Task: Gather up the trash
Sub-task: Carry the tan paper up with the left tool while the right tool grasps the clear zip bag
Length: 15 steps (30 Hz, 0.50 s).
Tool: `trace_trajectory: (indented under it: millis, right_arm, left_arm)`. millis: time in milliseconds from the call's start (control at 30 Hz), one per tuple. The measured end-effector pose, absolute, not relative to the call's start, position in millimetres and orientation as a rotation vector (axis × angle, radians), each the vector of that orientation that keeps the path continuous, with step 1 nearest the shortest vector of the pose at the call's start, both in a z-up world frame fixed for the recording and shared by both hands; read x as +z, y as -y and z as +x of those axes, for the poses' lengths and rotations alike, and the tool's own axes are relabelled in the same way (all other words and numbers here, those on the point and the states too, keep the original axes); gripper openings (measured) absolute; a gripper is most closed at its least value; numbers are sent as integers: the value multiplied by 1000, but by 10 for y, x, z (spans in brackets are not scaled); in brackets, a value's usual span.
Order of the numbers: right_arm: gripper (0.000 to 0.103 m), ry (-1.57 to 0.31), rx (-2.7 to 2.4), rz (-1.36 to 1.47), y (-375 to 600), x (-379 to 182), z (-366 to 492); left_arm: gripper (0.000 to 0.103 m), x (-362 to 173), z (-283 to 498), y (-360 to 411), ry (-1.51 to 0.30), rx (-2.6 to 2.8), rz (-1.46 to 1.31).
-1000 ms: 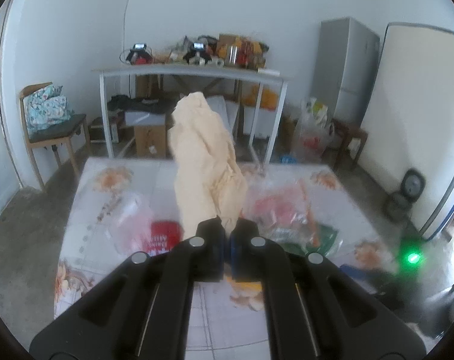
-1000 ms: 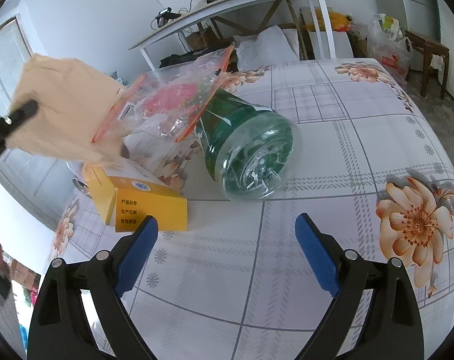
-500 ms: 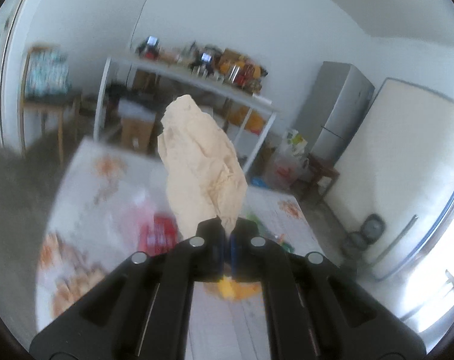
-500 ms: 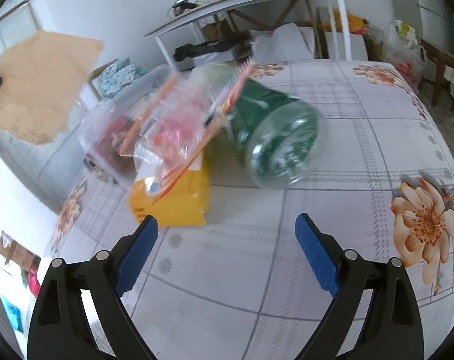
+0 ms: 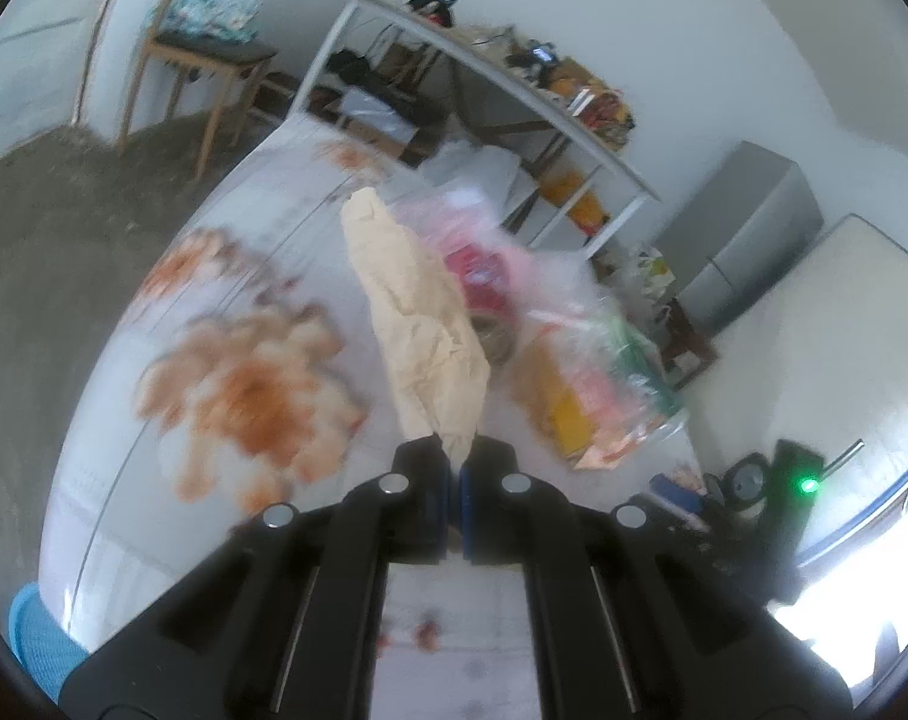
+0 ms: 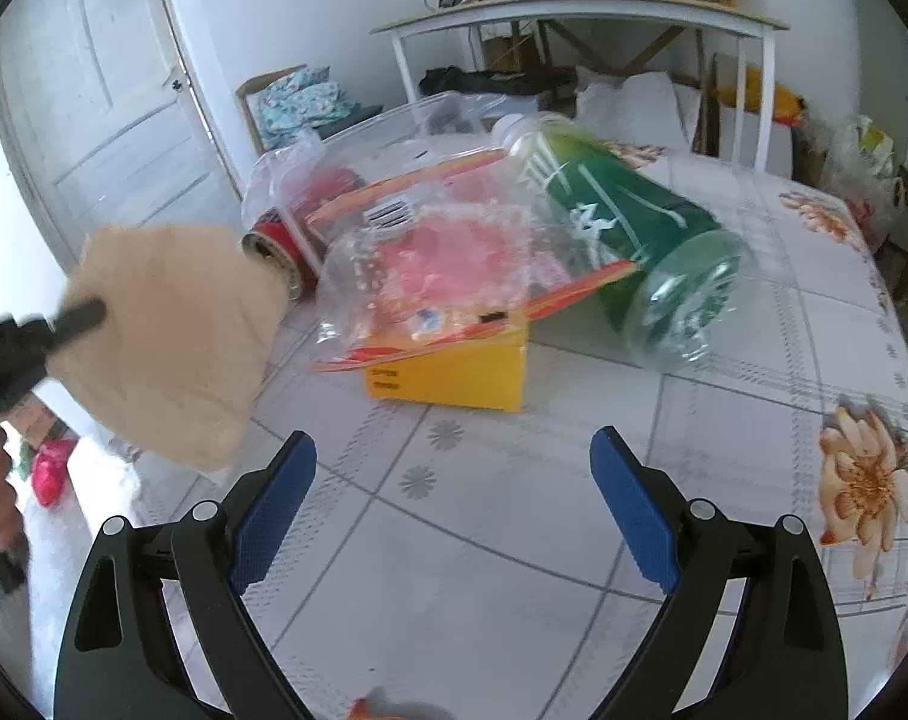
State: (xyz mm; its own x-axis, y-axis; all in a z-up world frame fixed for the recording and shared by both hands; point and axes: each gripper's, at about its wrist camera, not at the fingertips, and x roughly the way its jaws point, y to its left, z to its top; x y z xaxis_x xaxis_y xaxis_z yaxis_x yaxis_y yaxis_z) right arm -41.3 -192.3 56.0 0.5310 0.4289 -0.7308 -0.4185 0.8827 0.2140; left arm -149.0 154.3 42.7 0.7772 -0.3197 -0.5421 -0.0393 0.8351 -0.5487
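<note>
Left wrist view: the left gripper [image 5: 452, 468] pinches a crumpled beige paper [image 5: 420, 330] — raised above the table [image 5: 123, 420].

Right wrist view: the right gripper [image 6: 452, 510] is spread wide — over the table, facing a green bottle [image 6: 640, 240], yellow box [image 6: 454, 375] and clear wrapper [image 6: 441, 264].

The bag [image 6: 454, 264] lies on the box [image 6: 454, 372], left of the bottle [image 6: 634, 240].

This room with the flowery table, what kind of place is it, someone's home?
Probably a lived-in room of a home, used for eating and storage. A table with a flowered cloth holds the trash, a grey fridge stands by the wall, and a wooden chair with a cushion sits near a cluttered white side table.
</note>
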Motion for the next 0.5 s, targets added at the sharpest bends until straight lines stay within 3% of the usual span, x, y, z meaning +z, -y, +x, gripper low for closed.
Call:
trace_trajectory:
  millis: [300, 500]
  right_arm:
    - [93, -820, 533, -114, 1572, 886, -237]
    - [95, -903, 498, -266, 1251, 771, 211]
  left_arm:
    - [1, 212, -1604, -1662, -688, -119, -590]
    - [2, 233, -1582, -1558, -687, -149, -588]
